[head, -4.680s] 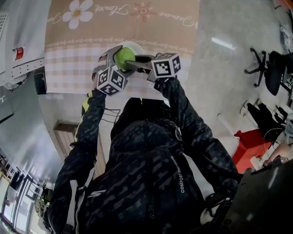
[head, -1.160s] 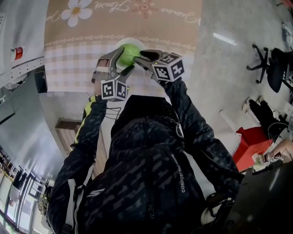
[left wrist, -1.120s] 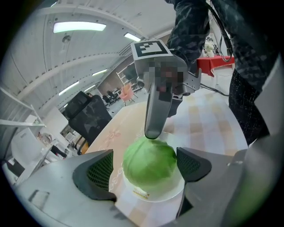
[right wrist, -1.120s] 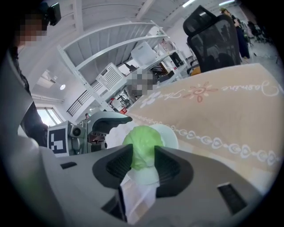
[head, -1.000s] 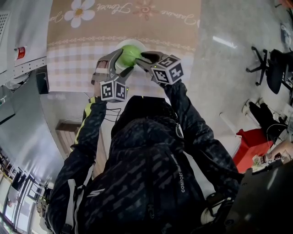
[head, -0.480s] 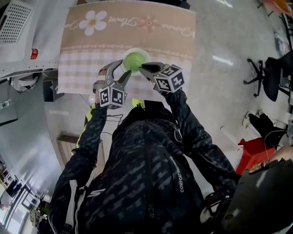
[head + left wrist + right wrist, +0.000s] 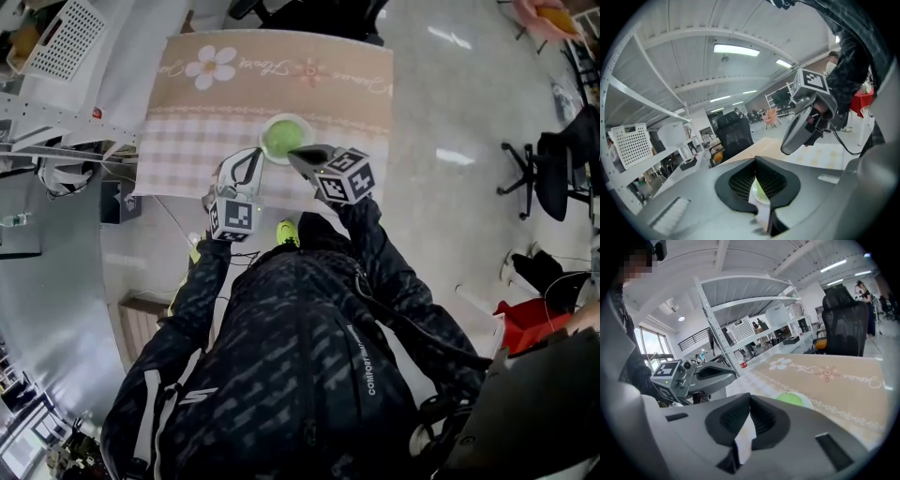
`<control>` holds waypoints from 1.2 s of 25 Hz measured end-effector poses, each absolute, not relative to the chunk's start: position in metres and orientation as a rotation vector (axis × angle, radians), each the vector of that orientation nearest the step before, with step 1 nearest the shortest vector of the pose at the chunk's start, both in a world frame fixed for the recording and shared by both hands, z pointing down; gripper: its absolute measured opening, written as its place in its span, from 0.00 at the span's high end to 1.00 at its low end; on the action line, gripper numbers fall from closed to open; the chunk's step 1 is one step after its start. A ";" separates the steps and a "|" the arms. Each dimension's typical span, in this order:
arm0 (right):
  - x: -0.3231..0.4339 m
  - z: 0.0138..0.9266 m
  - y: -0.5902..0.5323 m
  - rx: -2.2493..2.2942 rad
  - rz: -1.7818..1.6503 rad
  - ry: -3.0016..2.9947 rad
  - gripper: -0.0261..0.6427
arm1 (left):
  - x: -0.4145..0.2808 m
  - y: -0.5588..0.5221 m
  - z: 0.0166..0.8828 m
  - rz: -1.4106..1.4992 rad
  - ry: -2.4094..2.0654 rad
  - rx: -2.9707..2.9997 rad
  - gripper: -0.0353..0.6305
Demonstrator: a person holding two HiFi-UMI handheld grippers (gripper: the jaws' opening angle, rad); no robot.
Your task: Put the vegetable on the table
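A round green vegetable (image 7: pixel 283 137) lies on a white plate (image 7: pixel 302 124) on the tan flowered tablecloth (image 7: pixel 281 80). My left gripper (image 7: pixel 251 157) hangs just left of the plate, near the table's front edge. Its jaws have just been closing and are now shut with nothing between them. My right gripper (image 7: pixel 294 153) hovers at the plate's near rim; its jaws have also just closed, empty. The vegetable (image 7: pixel 789 398) shows past my shut right gripper (image 7: pixel 750 397), with the left gripper (image 7: pixel 708 375) beside it. A sliver of the plate (image 7: pixel 760 193) shows through the left gripper's (image 7: pixel 755 161) jaws.
White metal shelving (image 7: pixel 52 89) with a perforated basket (image 7: pixel 67 33) stands left of the table. A black office chair (image 7: pixel 843 324) is at the table's far side. More chairs (image 7: pixel 548 155) and a red box (image 7: pixel 523 317) stand on the floor to the right.
Both grippers have let go of the vegetable, drawn back toward me and risen, and their jaws have closed. The vegetable stays on the plate.
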State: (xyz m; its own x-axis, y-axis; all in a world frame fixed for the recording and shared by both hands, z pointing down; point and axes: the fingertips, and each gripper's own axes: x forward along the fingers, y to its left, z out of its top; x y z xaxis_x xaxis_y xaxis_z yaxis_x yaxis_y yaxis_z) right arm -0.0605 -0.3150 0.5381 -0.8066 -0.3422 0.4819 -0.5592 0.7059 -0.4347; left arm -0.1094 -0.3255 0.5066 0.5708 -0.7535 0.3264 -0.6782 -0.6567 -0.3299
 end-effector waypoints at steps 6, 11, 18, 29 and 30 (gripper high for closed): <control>-0.057 0.520 -0.287 0.810 0.716 -2.582 0.96 | -0.129 -0.296 0.493 -0.597 1.325 -2.737 0.95; -0.052 0.519 -0.259 0.818 0.749 -2.586 0.96 | -0.129 -0.262 0.495 -0.557 1.316 -2.863 0.95; -0.049 0.513 -0.228 0.755 0.739 -2.636 0.96 | -0.114 -0.218 0.486 -0.354 1.394 -3.079 0.95; -0.016 0.499 -0.138 0.547 0.694 -2.716 0.96 | -0.060 -0.118 0.477 -0.315 1.536 -3.020 0.95; -0.011 0.498 -0.128 0.537 0.691 -2.719 0.96 | -0.052 -0.108 0.476 -0.304 1.539 -3.024 0.95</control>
